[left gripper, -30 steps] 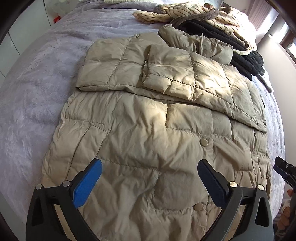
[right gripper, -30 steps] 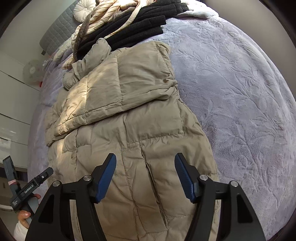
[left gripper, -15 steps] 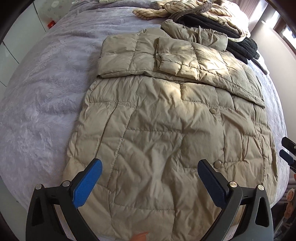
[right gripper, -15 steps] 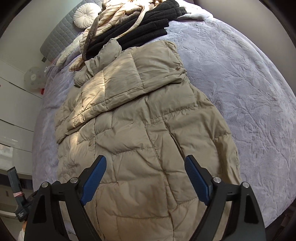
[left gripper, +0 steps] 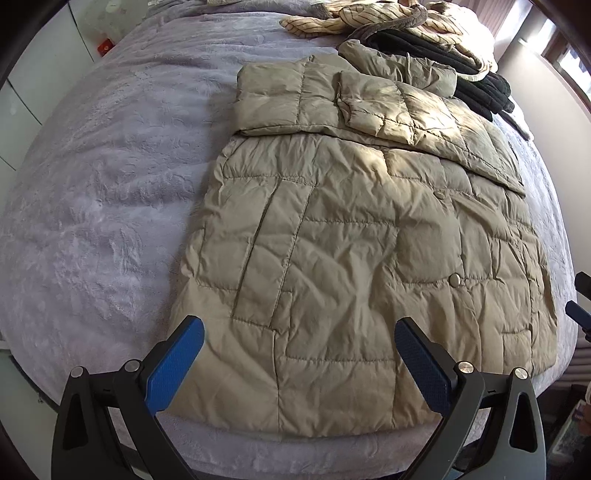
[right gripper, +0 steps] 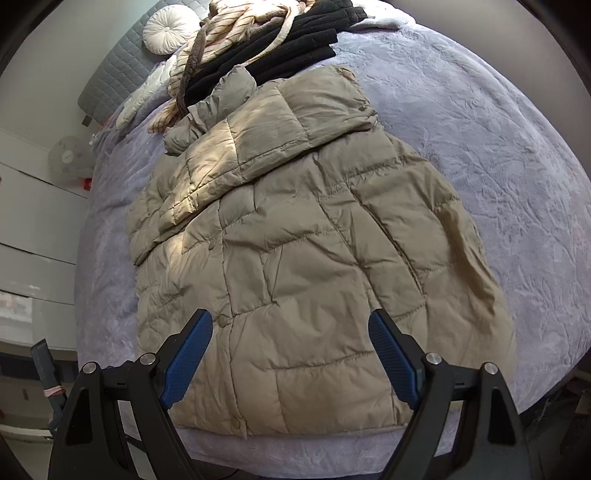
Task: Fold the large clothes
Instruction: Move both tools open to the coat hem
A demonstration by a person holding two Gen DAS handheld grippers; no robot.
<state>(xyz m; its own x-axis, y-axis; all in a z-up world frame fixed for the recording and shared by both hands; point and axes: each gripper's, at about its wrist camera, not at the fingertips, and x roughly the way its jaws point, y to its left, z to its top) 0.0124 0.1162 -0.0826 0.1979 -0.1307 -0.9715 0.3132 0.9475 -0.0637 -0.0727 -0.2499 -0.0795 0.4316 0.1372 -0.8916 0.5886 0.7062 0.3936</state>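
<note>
Outstretched across a lavender bed (left gripper: 110,192), a tan quilted coat (left gripper: 351,258) lies front up, sleeves already folded across its chest, hem at the near edge. Both left tongs (left gripper: 299,354) and right tongs (right gripper: 290,350) hover above that hem, spread wide and empty. Folding well likely means pinching the two hem corners together and carrying them level toward the collar, keeping the sleeves tucked. Beyond the hood, a pile of black and striped clothes (right gripper: 280,33) crowds the far end and could snag the fold.
</note>
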